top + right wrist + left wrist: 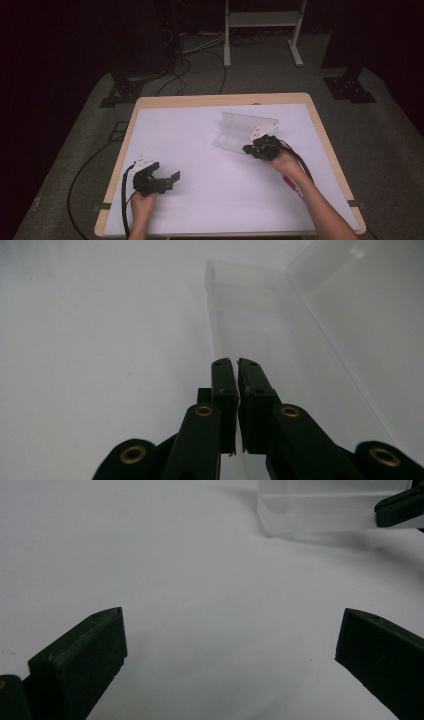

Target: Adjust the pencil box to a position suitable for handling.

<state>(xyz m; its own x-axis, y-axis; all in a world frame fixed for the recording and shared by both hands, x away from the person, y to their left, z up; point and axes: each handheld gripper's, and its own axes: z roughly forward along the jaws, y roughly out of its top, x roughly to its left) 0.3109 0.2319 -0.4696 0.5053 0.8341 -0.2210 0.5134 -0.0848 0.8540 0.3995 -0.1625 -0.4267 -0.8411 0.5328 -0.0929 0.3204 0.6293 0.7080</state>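
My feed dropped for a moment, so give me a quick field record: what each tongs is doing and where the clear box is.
left tongs: open, nothing between the jaws, low over the white mat
right tongs: shut on the clear box wall
clear box: right of mat centre, lid open, looks empty
table: wooden rim around the mat

The clear box (239, 131) is colourless and see-through, plain, with no pattern. Both the left gripper (170, 179) and the right gripper (250, 148) are black, the right showing brass rivets. The counter (220, 99) is pale wood under a plain white sheet (200, 165).
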